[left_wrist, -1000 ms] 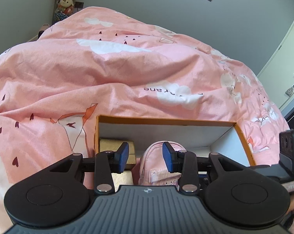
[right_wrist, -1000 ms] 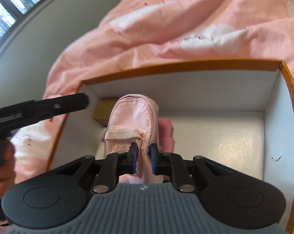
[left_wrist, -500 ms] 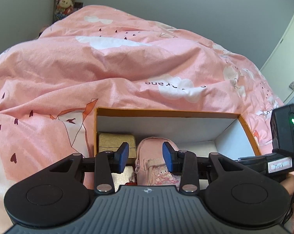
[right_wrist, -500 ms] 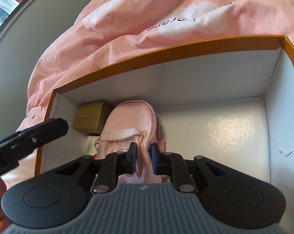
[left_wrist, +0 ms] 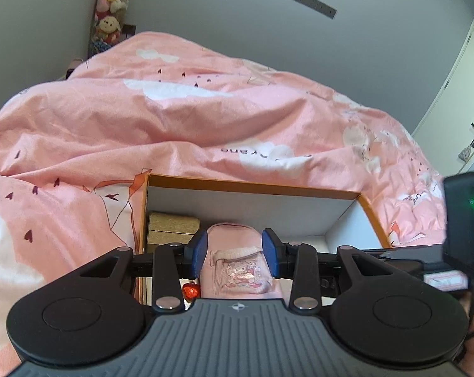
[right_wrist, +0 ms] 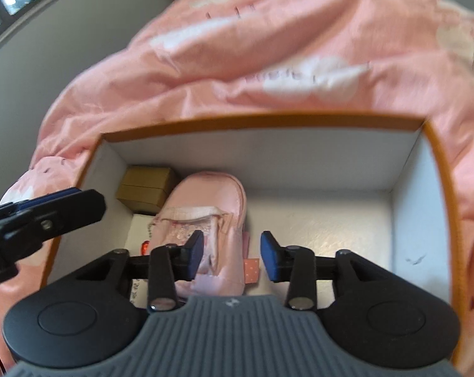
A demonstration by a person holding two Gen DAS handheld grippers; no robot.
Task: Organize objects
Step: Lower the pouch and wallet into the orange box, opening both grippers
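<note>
Nearest, right tongs (right_wrist: pixel 231 257) opening, pads off the pink mini backpack (right_wrist: pixel 209 216) partly between them. Left tongs (left_wrist: pixel 235 254) opening above it, released. Lying in the orange-rimmed box (right_wrist: pixel 324 160), beside a gold box (right_wrist: pixel 147 188) at far left. Beyond, pink duvet (left_wrist: pixel 174 125) on bed.

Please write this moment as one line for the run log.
right gripper: jaws opening, releasing pink mini backpack | backpack: in orange box, beside gold box | left gripper: open, empty

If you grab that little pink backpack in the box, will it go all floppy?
Probably. The pink backpack looks like soft, creased fabric, so it would likely sag or fold. It seems light. Its dangling red charm may swing.
</note>
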